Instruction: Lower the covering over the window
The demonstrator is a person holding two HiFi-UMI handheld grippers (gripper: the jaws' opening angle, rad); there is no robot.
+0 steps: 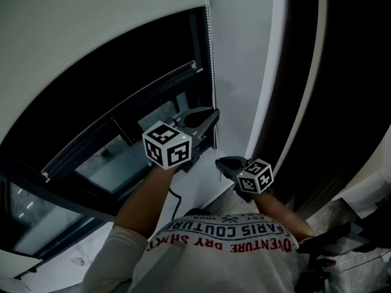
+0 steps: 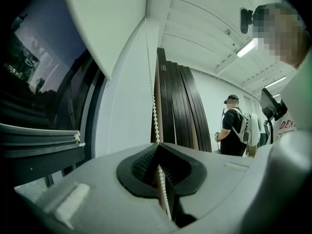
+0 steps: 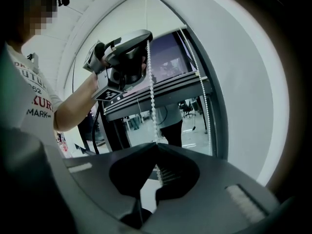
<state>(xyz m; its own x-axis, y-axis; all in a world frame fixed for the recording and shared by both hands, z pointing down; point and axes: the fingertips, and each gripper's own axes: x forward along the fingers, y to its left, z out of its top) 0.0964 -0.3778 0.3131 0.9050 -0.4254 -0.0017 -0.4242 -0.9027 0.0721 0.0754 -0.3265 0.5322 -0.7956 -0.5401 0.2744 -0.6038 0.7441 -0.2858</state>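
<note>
A white roller blind [image 1: 91,35] covers the top of the dark window [image 1: 140,102]. Its white bead chain [image 1: 211,72] hangs down the window's right side. My left gripper [image 1: 212,118] is shut on this chain, which runs up from the closed jaws as a beaded strand [image 2: 155,111]. Lower down, my right gripper [image 1: 221,162] is also shut on the same strand [image 3: 152,101], directly under the left gripper [image 3: 145,39]. The chain's second strand [image 3: 204,106] hangs free beside the window frame.
A white wall strip [image 1: 244,72] borders the window, with a dark panel [image 1: 342,72] to its right. Dark boards [image 2: 180,106] lean against the wall. Another person [image 2: 234,128] stands far back. A metal window rail [image 1: 116,124] crosses the glass.
</note>
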